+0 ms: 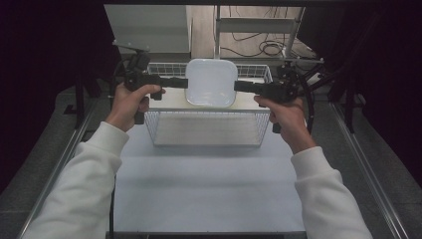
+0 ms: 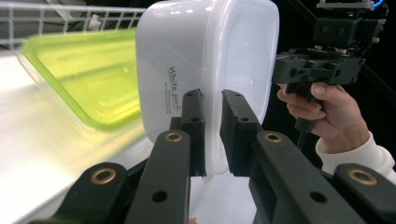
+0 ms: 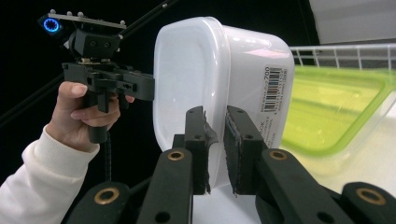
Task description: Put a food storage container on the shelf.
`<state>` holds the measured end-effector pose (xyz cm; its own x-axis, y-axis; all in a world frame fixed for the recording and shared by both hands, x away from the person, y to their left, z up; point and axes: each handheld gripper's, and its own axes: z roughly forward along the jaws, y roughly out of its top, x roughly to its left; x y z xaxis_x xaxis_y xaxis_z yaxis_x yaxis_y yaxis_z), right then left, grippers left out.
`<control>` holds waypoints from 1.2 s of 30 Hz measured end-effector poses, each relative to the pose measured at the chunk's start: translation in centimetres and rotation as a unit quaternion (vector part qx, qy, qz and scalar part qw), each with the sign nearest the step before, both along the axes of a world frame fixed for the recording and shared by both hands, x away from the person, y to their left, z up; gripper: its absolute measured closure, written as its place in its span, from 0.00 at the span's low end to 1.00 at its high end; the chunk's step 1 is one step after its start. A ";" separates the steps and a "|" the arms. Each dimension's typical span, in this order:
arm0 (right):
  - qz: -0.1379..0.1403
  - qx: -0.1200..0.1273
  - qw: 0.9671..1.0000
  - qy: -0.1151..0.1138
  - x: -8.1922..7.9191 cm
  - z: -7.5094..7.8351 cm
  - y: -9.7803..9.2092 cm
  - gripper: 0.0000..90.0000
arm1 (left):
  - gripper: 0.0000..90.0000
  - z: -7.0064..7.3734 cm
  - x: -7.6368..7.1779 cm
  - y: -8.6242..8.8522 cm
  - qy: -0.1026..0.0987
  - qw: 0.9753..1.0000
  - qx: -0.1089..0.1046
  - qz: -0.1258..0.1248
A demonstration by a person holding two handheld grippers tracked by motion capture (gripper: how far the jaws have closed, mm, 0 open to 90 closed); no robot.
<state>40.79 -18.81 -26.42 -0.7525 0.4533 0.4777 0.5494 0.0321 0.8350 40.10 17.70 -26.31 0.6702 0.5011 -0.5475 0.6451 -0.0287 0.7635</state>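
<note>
Black tongs on glossy white rounded-square tub

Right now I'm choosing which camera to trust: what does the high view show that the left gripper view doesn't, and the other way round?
High view alone: the wire basket on the pale table, and both sleeves. Left gripper view alone: a green-rimmed container behind the white box, and printing on that box's side. Both: the box held above the basket, the left gripper clamped on one rim and the right gripper on the opposite rim.
</note>
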 end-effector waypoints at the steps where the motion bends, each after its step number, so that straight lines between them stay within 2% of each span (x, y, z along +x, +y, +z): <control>1: 0.000 0.001 1.000 0.001 0.4 0.2 0.1 0.88 | 0.89 0.1 0.3 0.1 0.000 1.000 0.000 0.000; 5: 0.000 0.005 1.000 0.009 1.9 0.7 0.3 0.88 | 0.89 0.5 1.9 0.3 0.008 1.000 -0.003 0.004; 11: 0.006 0.018 0.999 0.040 4.4 0.8 0.6 0.89 | 0.89 0.2 4.5 0.8 0.036 0.999 -0.018 0.013; 19: 0.009 0.024 0.997 0.073 6.8 0.4 1.1 0.89 | 0.88 -1.4 7.4 1.4 0.077 0.996 -0.036 0.023; 21: 0.006 0.022 0.997 0.078 7.3 0.1 1.2 0.89 | 0.88 -1.6 7.7 1.4 0.082 0.995 -0.042 0.024; 29: -0.012 0.039 0.994 0.104 8.5 -0.6 0.8 0.89 | 0.89 -1.6 8.0 1.2 0.099 0.993 -0.058 0.033; 36: -0.018 0.045 0.993 0.112 8.6 -0.7 0.7 0.89 | 0.89 -1.4 7.7 1.0 0.102 0.993 -0.054 0.036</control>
